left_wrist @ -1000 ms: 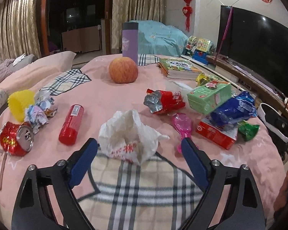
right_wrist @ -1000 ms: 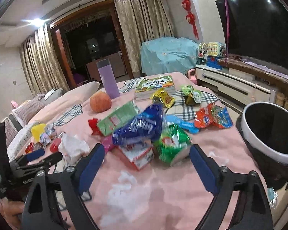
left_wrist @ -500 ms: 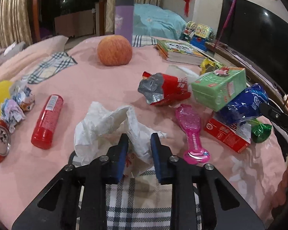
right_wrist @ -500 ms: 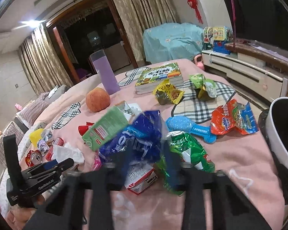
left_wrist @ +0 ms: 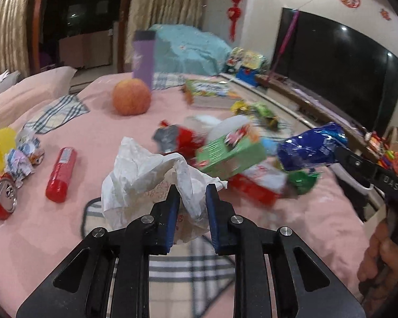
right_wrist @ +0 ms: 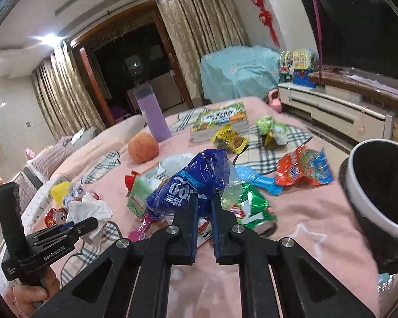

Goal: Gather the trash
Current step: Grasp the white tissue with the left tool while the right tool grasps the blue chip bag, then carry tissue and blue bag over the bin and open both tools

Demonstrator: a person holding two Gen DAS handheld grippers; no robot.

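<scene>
My left gripper (left_wrist: 191, 188) is shut on a crumpled white plastic bag (left_wrist: 140, 175), whose folds bulge out between and above the blue pads. The right wrist view shows that left gripper (right_wrist: 92, 221) at the lower left with the white bag (right_wrist: 90, 209) in it. My right gripper (right_wrist: 204, 198) has its jaws closing, and they pinch the edge of a blue snack bag (right_wrist: 188, 182). In the left wrist view the blue snack bag (left_wrist: 310, 148) hangs off the right gripper (left_wrist: 339, 151), above the pink bedspread. A black bin with a white rim (right_wrist: 354, 185) stands at the right.
Litter on the pink bed: a green box (left_wrist: 230, 156), a red can (left_wrist: 0, 196), a red tube (left_wrist: 61, 175), a green bag (right_wrist: 249, 209), an orange bag (right_wrist: 302, 167). Farther back are an apple (left_wrist: 131, 96), a purple bottle (left_wrist: 143, 55) and a book (left_wrist: 209, 92).
Both grippers went from wide open to closed. The left one took hold of the white bag, the right one the blue snack bag, and both bags have come up off the bed a little.
</scene>
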